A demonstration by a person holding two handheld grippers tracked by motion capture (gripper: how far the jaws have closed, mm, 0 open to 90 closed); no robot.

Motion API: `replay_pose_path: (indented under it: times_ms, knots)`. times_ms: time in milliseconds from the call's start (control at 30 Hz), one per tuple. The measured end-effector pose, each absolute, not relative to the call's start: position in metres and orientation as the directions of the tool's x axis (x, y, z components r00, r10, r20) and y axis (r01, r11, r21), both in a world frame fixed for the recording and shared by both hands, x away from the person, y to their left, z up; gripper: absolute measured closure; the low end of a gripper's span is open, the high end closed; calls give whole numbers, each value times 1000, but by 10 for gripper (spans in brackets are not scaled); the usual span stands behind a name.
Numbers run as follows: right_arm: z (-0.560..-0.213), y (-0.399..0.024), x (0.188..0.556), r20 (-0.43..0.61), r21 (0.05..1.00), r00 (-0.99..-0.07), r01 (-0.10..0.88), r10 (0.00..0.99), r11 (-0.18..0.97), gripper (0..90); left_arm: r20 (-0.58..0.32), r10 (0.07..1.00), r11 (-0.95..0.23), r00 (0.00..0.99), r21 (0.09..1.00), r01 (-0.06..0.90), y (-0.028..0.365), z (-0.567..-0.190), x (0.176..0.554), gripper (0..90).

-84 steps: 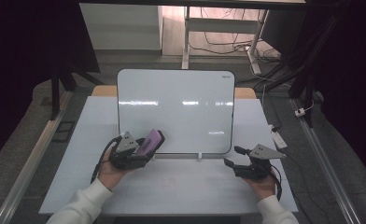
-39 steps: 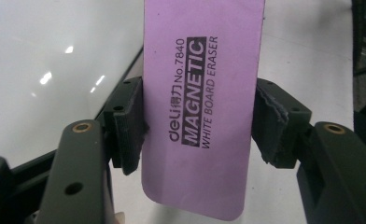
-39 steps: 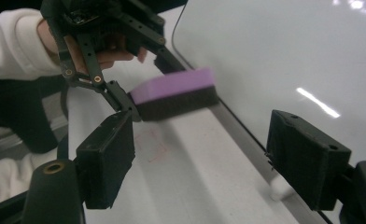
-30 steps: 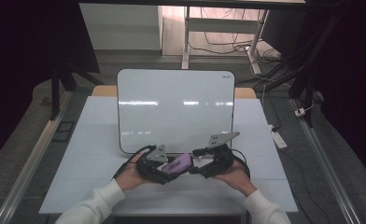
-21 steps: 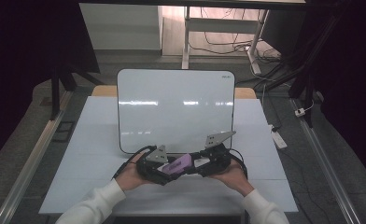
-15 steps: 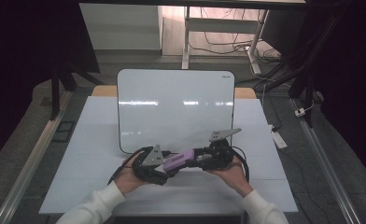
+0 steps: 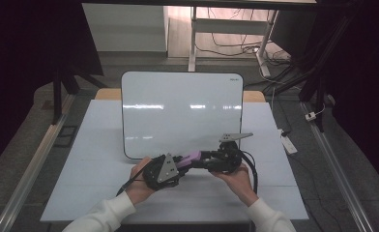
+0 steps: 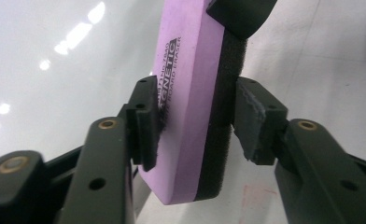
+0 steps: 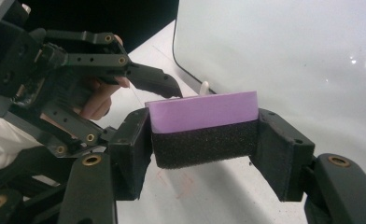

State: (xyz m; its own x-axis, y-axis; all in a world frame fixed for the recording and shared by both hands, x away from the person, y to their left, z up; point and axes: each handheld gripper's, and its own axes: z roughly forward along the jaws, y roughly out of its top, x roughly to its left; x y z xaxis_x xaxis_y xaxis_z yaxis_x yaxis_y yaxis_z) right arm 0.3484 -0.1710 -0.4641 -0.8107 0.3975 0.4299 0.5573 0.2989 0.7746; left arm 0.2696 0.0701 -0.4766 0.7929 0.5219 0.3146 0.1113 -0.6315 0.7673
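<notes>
Since a few seconds ago, when my two hands sat well apart at the near edge of the board, both have come together at the middle and now meet around one thing. Nearest me, my white sleeves come in from the bottom of the high view, forearms angling inward. My left hand (image 7: 138, 180) wraps the left gripper (image 7: 174, 164) from below, its grey three-cornered plate tilted toward me; my right hand (image 7: 237, 180) cups the right gripper (image 7: 204, 161) from beneath, its plate held up nearly level. The two tools point at each other, tips nearly touching, just above the white tabletop (image 7: 86, 159). Between them is the purple foam whiteboard eraser with a black felt pad (image 7: 189, 156), lifted off the table. In the right gripper view my jaws are clenched on the short ends of the eraser (image 9: 203, 129), purple side up and felt below, both pads pressed against it. In the left gripper view the eraser (image 8: 190, 102) stands on edge between my jaws: the left pad lies against its purple printed face, while the right pad stands a hair off the felt, so that grip looks slackened and I cannot tell whether it is quite released. Just beyond the grippers, the glossy white rounded-corner whiteboard (image 7: 182, 108) lies on the table, ceiling lights glinting off it.
</notes>
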Motion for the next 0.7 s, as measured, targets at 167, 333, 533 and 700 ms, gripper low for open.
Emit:
replay_pose_path:
  times_ms: [167, 333, 533, 700]
  knots:
    - [-464, -171, 348, 433, 776, -809, 559, 397, 294, 401, 345, 515, -652, 784, 752, 97, 69, -477, 268, 609]
    - [-464, -171, 347, 434, 796, -813, 548, 388, 257, 378, 323, 538, -629, 779, 769, 116, 73, -473, 268, 647]
    - [-453, -188, 344, 390, 859, -818, 489, 423, 153, 279, 249, 622, -544, 742, 820, 180, 96, -460, 275, 653]
    - [-451, -208, 339, 322, 881, -812, 445, 487, 162, 274, 177, 727, -429, 663, 871, 238, 125, -439, 283, 652]
